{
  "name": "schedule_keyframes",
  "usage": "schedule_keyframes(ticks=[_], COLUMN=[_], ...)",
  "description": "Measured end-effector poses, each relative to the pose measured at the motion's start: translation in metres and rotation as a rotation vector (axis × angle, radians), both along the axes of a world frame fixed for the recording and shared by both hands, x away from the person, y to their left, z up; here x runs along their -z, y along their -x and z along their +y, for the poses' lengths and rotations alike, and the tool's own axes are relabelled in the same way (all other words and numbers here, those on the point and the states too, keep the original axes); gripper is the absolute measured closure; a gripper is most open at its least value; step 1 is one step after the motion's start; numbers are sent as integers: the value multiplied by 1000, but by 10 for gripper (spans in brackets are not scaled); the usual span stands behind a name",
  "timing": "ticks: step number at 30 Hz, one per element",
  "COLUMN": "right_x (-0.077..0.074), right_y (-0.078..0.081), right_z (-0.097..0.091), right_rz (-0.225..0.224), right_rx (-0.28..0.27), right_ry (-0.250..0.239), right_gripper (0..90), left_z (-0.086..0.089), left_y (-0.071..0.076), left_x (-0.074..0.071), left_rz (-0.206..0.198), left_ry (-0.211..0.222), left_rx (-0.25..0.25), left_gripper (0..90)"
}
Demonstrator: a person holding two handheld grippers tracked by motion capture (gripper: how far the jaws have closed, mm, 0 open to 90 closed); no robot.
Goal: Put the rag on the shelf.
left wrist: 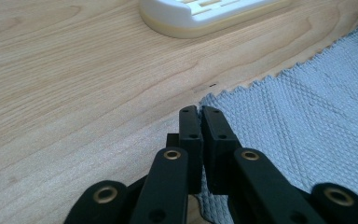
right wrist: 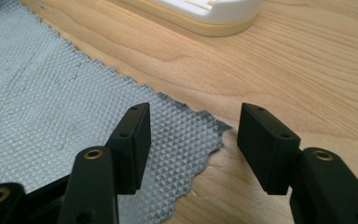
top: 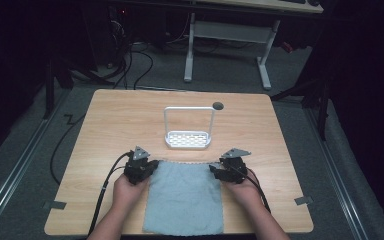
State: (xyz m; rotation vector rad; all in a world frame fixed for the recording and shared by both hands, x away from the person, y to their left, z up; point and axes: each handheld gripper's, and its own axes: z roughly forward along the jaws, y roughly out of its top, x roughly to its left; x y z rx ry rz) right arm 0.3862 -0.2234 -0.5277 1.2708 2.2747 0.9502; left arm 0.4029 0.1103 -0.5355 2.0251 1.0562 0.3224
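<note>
Jaws on the left gripper (left wrist: 200, 112) are pressed together at the far left corner of the grey waffle-weave cloth (top: 185, 197), apparently pinching its edge. Those of the right gripper (right wrist: 193, 126) stand wide apart, straddling the cloth's far right corner, which lies flat between them. That cloth sits at the table's (top: 110, 120) near edge, long axis running near to far; the white rack (top: 188, 139) stands just beyond it. Closing the right pair looks like the next step.
</note>
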Motion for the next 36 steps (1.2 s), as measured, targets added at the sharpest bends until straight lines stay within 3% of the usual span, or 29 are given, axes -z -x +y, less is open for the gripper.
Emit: schedule_keyframes(ticks=[1,2,8,13,18,19,23,24,27,36], right_x=[0,0,1,1,2,1,-7,-7,-15,-38], right_y=[1,1,6,6,5,5,10,10,18,36], right_z=[2,2,8,7,3,1,-1,-1,-1,-6], right_rz=[-13,-13,-26,-15,8,-10,-47,-47,-104,-212], right_rx=[-10,-10,-32,-40,-43,-42,-36,-36,-47,-40], right_ry=[18,18,15,-10,-57,-70,-99,-99,-94,-140], right_gripper=[551,551,743,875,883,884,885,885,885,885], left_z=[0,0,0,0,2,3,4,4,6,13], left_y=[0,0,1,0,2,4,9,9,16,34], left_x=[0,0,0,0,-2,-3,-11,-11,-19,-46], left_rz=[-4,-4,-4,3,1,-2,-34,-34,-66,-193], left_ry=[-3,-3,-8,5,24,51,73,73,101,190], left_rx=[0,0,3,5,15,12,17,17,13,-2], left_gripper=[876,876,891,895,898,898,899,899,899,899])
